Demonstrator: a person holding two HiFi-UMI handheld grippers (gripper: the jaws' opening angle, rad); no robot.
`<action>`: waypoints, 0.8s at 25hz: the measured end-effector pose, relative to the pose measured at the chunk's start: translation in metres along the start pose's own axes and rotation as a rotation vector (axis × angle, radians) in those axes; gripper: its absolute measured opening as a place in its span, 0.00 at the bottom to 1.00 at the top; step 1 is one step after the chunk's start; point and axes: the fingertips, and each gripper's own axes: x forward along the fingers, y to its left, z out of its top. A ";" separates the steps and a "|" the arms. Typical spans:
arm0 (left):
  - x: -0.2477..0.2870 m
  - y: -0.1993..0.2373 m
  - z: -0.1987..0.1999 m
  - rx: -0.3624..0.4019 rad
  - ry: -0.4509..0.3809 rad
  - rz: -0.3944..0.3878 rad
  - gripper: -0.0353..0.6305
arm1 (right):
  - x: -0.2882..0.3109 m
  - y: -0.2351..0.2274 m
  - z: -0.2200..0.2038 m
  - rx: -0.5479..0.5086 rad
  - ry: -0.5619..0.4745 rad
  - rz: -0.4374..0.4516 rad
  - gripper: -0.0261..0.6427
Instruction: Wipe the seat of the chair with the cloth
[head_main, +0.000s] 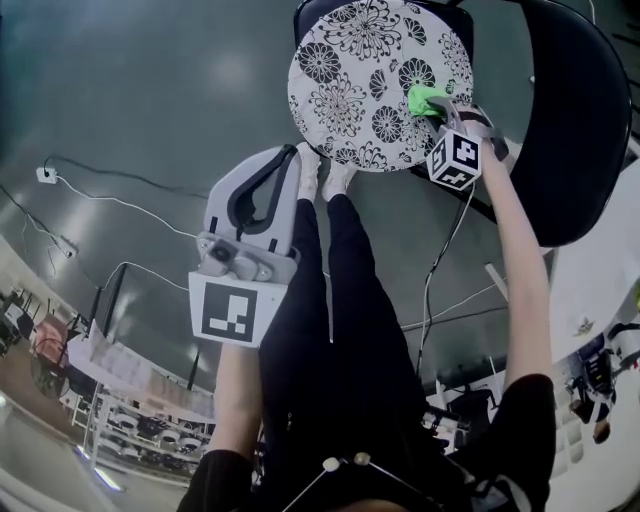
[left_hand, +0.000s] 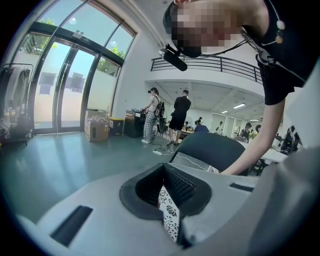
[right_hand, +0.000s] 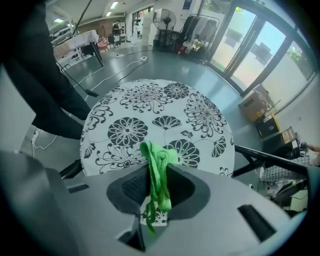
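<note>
The chair's round seat (head_main: 365, 70), white with black flowers, lies below me with its black backrest (head_main: 575, 120) to the right. My right gripper (head_main: 447, 112) hovers over the seat's right edge, shut on a bunched green cloth (head_main: 428, 100). In the right gripper view the cloth (right_hand: 159, 159) hangs pinched in the right gripper (right_hand: 154, 174), just above the near rim of the seat (right_hand: 150, 115). My left gripper (head_main: 290, 162) is held up away from the chair, jaws together with nothing in them. The left gripper (left_hand: 166, 175) points across the hall, and a sliver of the flowered seat (left_hand: 169, 215) shows below its pads.
The person's feet (head_main: 322, 175) stand at the seat's near edge. Cables (head_main: 110, 203) run over the grey floor on the left, and another cable (head_main: 440, 270) on the right. A white table (head_main: 600, 290) is at the right. People (left_hand: 178, 116) and a cardboard box (left_hand: 96, 131) stand far off.
</note>
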 end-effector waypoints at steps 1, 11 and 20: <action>0.000 -0.001 0.000 0.000 -0.001 -0.004 0.06 | -0.002 0.010 0.001 -0.007 -0.003 0.017 0.17; -0.003 -0.007 0.005 0.013 -0.010 -0.018 0.06 | -0.024 0.097 0.005 -0.039 0.021 0.301 0.17; -0.016 0.001 0.027 -0.007 -0.029 -0.014 0.06 | -0.076 0.054 0.060 0.104 -0.161 -0.013 0.17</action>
